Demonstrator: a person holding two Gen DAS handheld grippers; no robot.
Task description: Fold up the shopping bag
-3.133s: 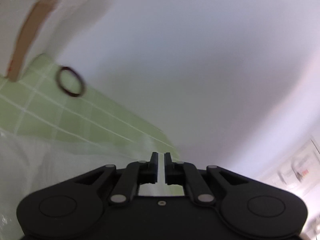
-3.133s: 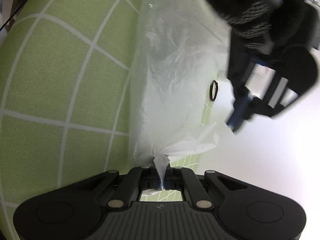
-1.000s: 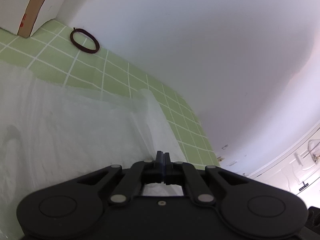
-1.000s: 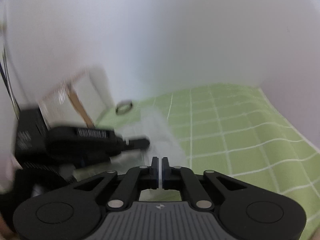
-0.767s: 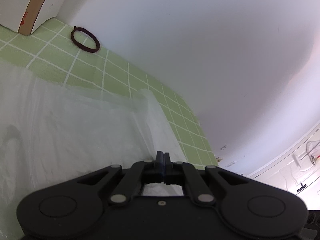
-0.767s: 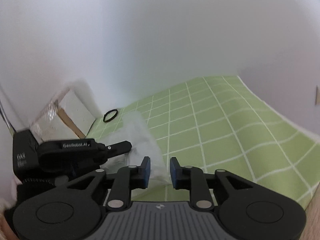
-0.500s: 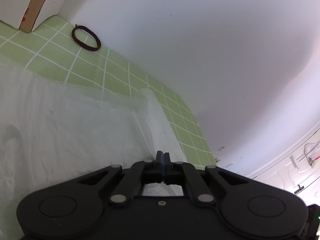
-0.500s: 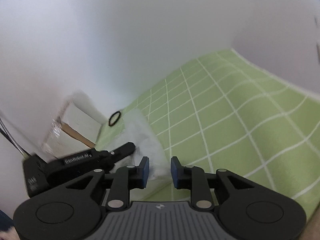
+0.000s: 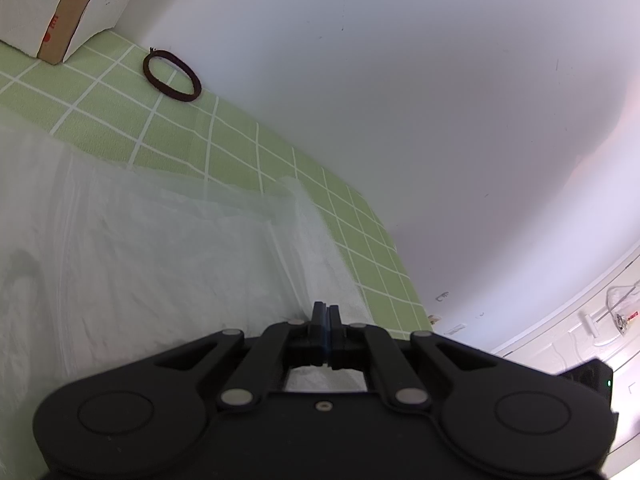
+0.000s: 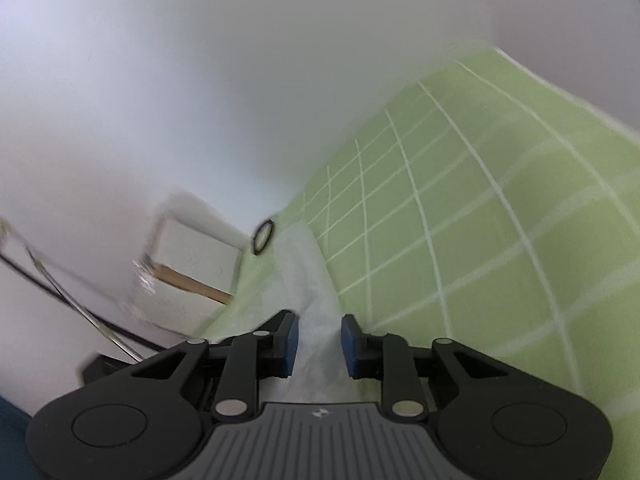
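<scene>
A: Bag state?
B: Shopping bag [image 9: 132, 264], thin translucent white plastic, lies flat and wrinkled. One edge pinched between the left fingers [image 9: 319, 316]; a narrow strip runs between the right fingers [image 10: 289, 336], untouched.

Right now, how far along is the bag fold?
Done: the shopping bag lies flattened on the green grid mat. In hand: the left claw is shut on its edge; the right claw, open, straddles a narrow strip without pinching. Left: no compact fold shows yet.
</scene>
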